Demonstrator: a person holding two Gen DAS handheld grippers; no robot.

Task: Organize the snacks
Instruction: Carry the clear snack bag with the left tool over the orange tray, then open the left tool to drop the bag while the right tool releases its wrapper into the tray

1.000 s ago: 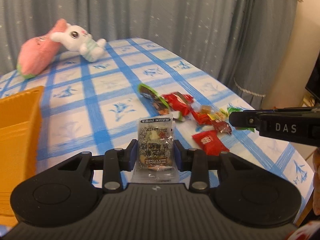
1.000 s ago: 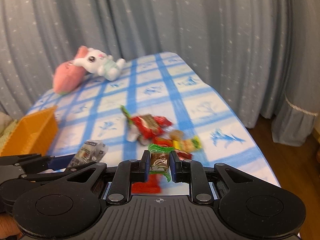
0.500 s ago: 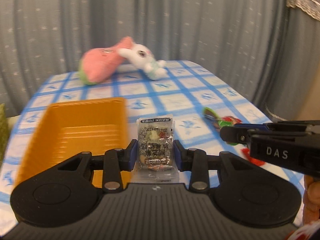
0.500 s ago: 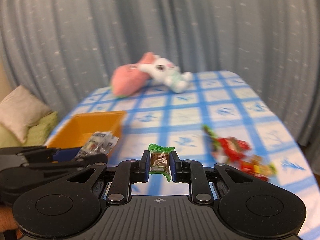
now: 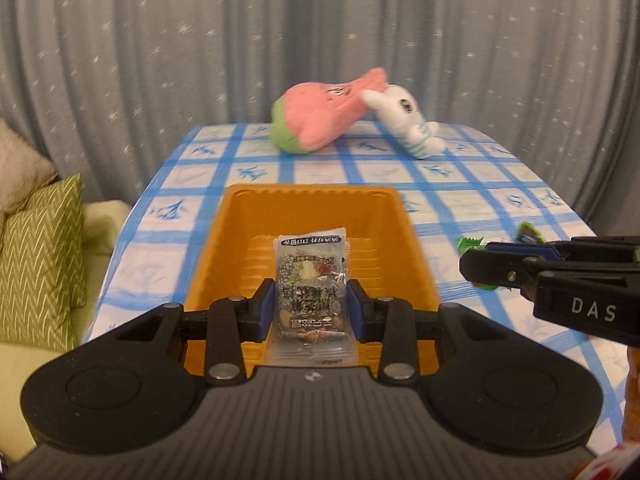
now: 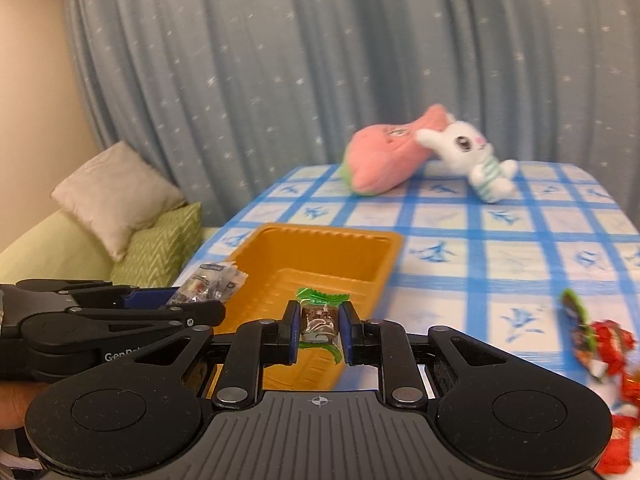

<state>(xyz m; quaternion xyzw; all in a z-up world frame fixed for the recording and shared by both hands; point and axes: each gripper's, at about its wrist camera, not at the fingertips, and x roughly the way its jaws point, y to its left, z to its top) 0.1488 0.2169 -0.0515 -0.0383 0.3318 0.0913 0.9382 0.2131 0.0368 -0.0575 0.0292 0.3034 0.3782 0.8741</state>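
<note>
My left gripper (image 5: 311, 306) is shut on a clear snack packet (image 5: 310, 280) with dark print and holds it above the near end of the orange tray (image 5: 308, 194). My right gripper (image 6: 320, 330) is shut on a small green-wrapped candy (image 6: 320, 316), above the tray's (image 6: 320, 234) near right corner. The left gripper with its packet (image 6: 208, 284) shows at the left of the right wrist view. The right gripper (image 5: 480, 264) shows at the right of the left wrist view. The tray looks empty inside.
A pile of red and green snacks (image 6: 600, 340) lies on the blue-checked tablecloth (image 6: 500, 240) to the right. A pink plush (image 5: 320, 120) and a white bunny plush (image 5: 408, 124) lie at the far end. Cushions (image 5: 40, 248) sit left of the table.
Both grippers have swung left from the snack pile to the orange tray, each still holding its snack. The tray now lies straight ahead under them.
</note>
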